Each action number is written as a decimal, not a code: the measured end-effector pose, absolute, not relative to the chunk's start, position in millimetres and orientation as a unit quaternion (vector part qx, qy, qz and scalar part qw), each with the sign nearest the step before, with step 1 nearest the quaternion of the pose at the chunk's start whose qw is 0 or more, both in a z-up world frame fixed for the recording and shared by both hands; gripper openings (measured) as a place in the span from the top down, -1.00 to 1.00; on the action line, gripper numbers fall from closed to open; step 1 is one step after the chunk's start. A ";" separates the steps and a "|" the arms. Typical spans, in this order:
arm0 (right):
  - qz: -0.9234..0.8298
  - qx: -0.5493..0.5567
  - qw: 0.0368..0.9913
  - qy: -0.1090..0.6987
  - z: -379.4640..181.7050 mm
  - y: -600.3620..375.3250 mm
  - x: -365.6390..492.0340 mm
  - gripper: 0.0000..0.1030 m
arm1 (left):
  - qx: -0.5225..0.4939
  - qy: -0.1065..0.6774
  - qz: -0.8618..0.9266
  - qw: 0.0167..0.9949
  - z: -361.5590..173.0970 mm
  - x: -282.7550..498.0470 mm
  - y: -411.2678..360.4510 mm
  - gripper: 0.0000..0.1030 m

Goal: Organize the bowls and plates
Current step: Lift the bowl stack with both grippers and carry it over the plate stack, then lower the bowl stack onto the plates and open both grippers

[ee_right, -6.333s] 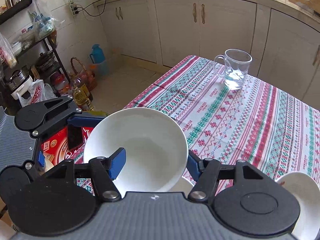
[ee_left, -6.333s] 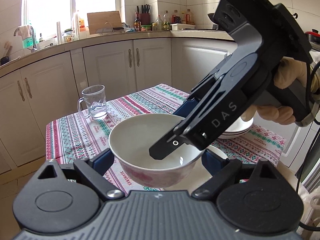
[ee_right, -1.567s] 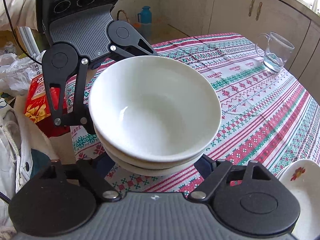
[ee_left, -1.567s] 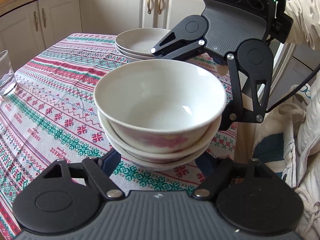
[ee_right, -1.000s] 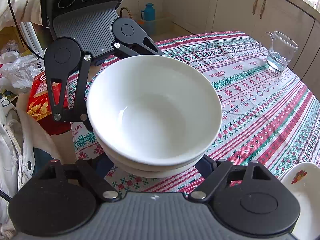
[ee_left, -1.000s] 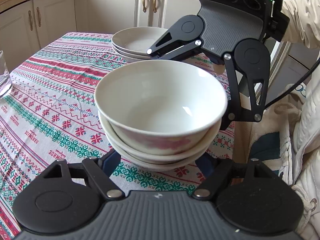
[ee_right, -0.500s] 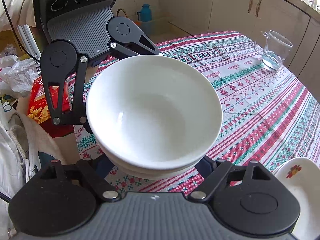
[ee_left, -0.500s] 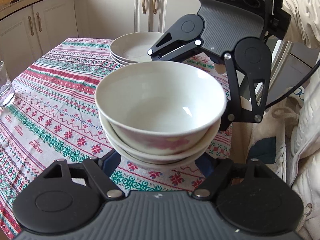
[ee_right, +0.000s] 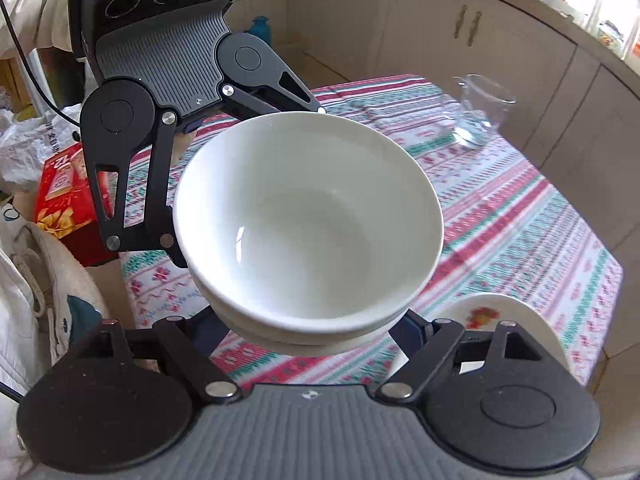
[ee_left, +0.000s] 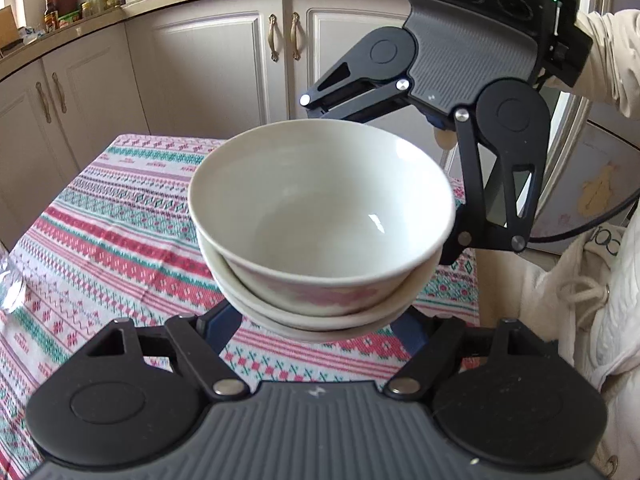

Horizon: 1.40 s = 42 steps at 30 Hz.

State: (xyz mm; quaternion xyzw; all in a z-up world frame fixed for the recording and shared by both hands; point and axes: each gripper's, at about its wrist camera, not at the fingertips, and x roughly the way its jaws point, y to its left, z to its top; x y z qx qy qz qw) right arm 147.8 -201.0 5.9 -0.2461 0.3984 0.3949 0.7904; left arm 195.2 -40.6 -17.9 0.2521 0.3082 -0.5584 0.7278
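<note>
Bowls nested three deep fill the middle of the left wrist view: the bowl stack, its top bowl white with a pink band outside, hangs in the air above the striped tablecloth of the table, clear of the cloth. The left gripper has its blue fingers closed on the lowest bowl from the near side, one finger under each flank. Across the stack the right gripper reaches in from the table's far right corner, its fingers hidden behind the bowls; a pale sleeve shows behind it. Both sets of fingers seem to share the load, so neither hand is nearer; the stack sits directly between them, rim up and roughly level.

From the right wrist view, the same bowl stack is centred just ahead of the right gripper, whose fingers clasp the bottom bowl at its sides. The left gripper holds the opposite side, over the table's left edge. A flowered dish lies on the cloth near the table's near right edge, partly behind the gripper, and a glass mug stands well apart toward the far edge. Setting the stack down likely turns on keeping both grips level, with the free cloth lying beyond the bowls.
</note>
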 end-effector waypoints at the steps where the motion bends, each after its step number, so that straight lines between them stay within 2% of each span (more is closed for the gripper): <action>1: 0.389 -0.249 0.793 0.397 8.2 -206.9 149.2 -0.71 | 0.255 0.303 -0.561 0.726 -17.2 198.8 -48.4 -0.56; 13: 0.328 -0.243 0.820 0.402 9.6 -285.0 176.8 -0.71 | 0.271 0.276 -0.589 0.710 -21.4 241.0 -128.4 -0.55; 21: 0.307 -0.229 0.826 0.413 -5.5 -317.7 190.2 -0.71 | 0.271 0.287 -0.596 0.699 -37.3 261.9 -161.2 -0.54; 33: 0.305 -0.202 0.827 0.427 -18.5 -333.4 200.3 -0.70 | 0.263 0.302 -0.595 0.697 -45.7 273.5 -165.0 -0.53; 42: 0.300 -0.189 0.831 0.429 -24.0 -334.6 202.9 -0.70 | 0.275 0.282 -0.587 0.707 -47.3 265.0 -163.0 -0.53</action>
